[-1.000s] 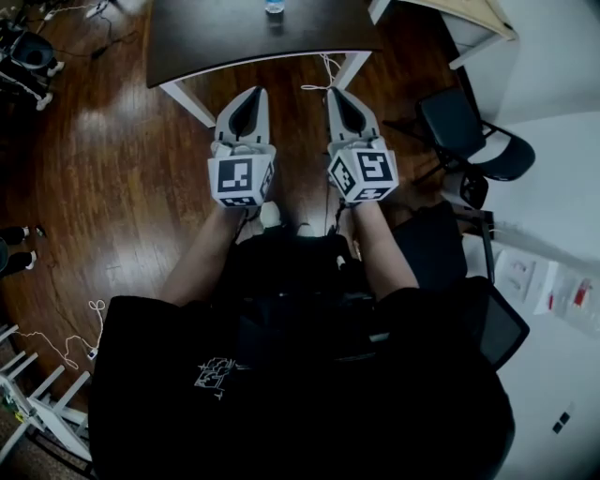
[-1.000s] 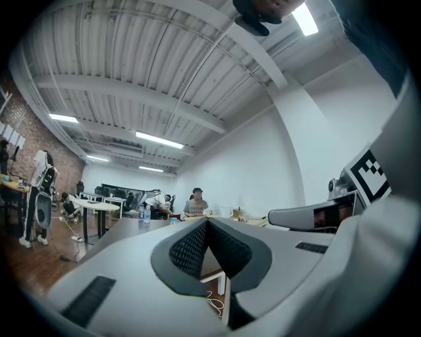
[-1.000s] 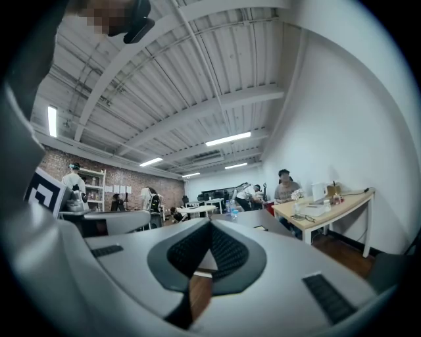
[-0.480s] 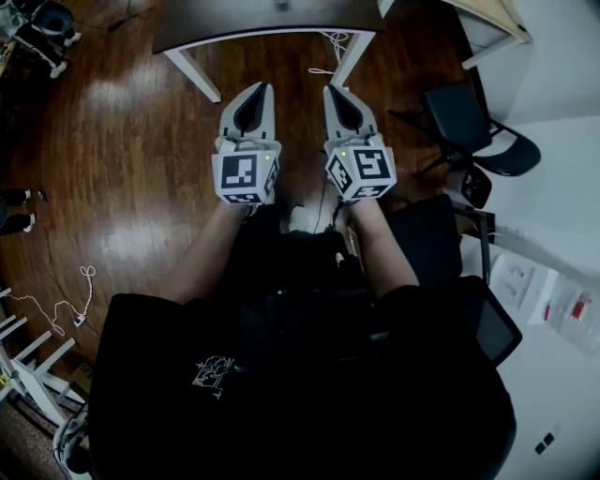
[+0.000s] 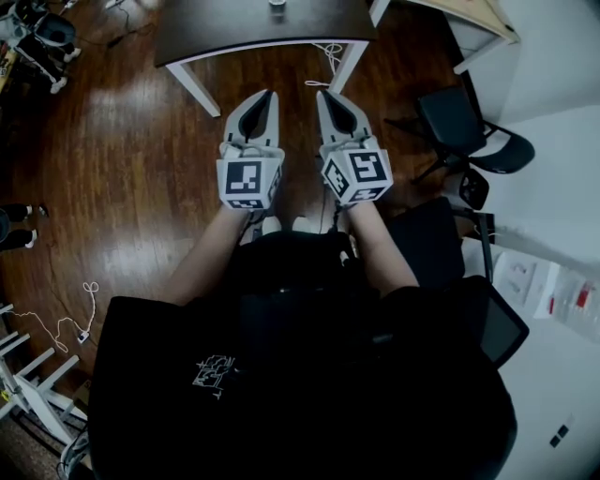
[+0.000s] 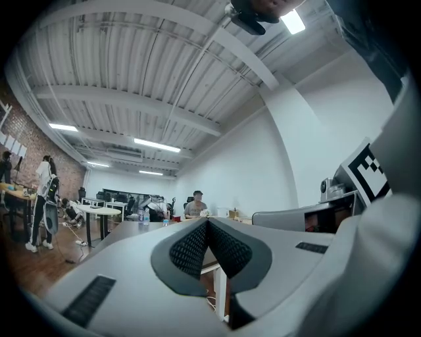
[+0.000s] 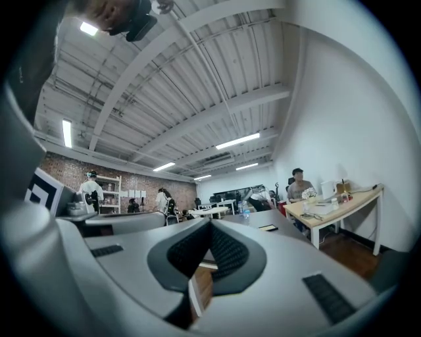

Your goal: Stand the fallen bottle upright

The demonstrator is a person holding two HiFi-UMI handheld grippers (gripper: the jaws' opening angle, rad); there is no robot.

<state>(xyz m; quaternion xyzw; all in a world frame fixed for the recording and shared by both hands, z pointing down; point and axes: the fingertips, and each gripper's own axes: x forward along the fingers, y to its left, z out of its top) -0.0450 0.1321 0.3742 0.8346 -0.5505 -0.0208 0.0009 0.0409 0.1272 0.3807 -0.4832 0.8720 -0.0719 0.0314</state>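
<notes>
A clear bottle point(image 5: 276, 5) is at the top edge of the head view, on a dark table point(image 5: 216, 33); I cannot tell whether it lies or stands. The left gripper view shows a bottle point(image 6: 142, 216) and a smaller item point(image 6: 165, 222) on that table, far ahead. The right gripper view shows a bottle point(image 7: 245, 210) there too. My left gripper point(image 5: 270, 94) and right gripper point(image 5: 322, 94) are held side by side over the wood floor, short of the table's near edge. Both point level at it, shut and empty. The pads meet in the left gripper point(image 6: 207, 222) and the right gripper point(image 7: 210, 224).
White table legs point(image 5: 202, 89) stand just ahead of the grippers. A dark office chair point(image 5: 459, 127) is to the right, a light wooden desk point(image 5: 483, 19) at the top right. Cables point(image 5: 56, 328) lie on the floor at left. People sit and stand far off in the room.
Both grippers have moved a little forward toward the table, still side by side and shut. The head view has shifted, so the table sits differently in the frame.
</notes>
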